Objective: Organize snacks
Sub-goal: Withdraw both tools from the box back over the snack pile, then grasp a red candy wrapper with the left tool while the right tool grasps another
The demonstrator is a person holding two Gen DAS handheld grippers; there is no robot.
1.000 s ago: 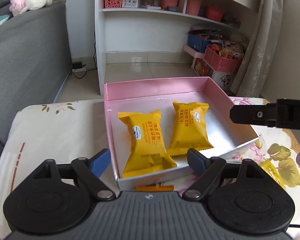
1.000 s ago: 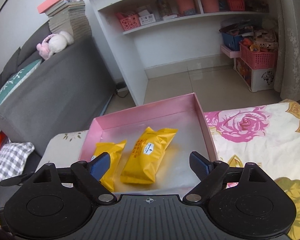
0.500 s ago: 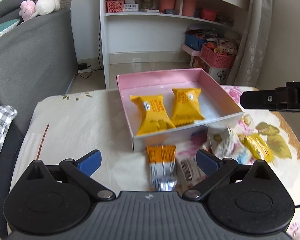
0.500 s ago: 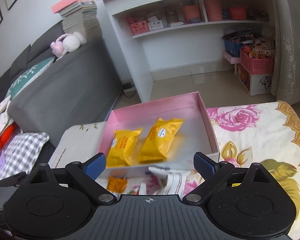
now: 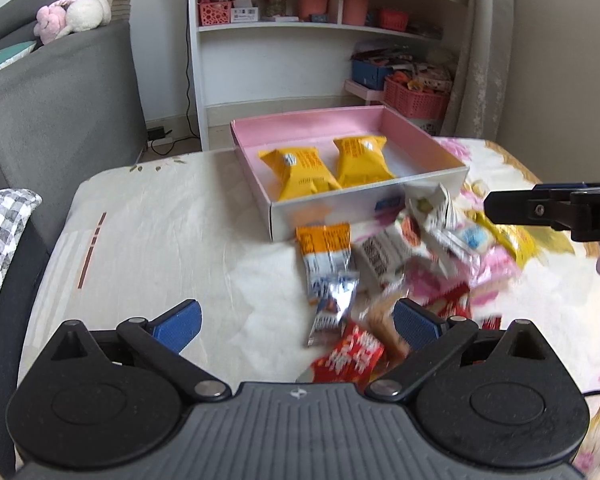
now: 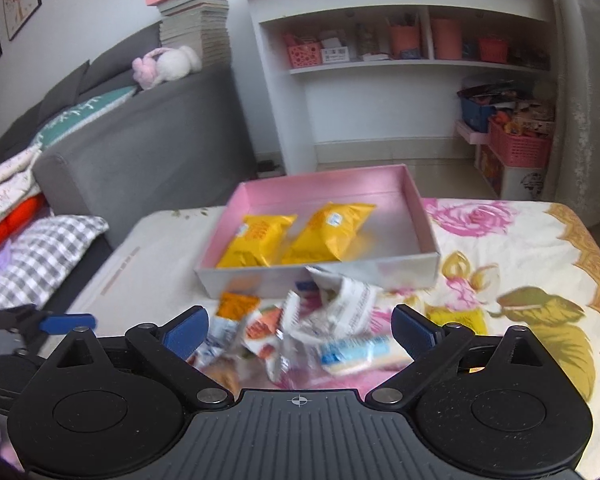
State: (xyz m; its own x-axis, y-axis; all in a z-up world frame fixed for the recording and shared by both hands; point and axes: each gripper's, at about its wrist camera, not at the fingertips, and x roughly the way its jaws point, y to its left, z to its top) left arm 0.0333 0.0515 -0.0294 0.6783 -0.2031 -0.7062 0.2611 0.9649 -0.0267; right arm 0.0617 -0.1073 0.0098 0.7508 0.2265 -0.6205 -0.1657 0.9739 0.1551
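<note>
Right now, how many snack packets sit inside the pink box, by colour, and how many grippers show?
Yellow packets in the pink box: 2, one beside the other
Other colours in box: 0
Grippers: 2, left gripper, right gripper
Total: 4

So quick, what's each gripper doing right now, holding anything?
Left gripper: open, holding nothing.
Right gripper: jaws opening, nothing gripped; loose snacks lie on the table beneath it.

left wrist: looks down-forward, box (image 5: 352, 168) at 12 o'clock | right wrist: same, near | shared: box (image 6: 324, 232), shelf (image 5: 300, 28)
</note>
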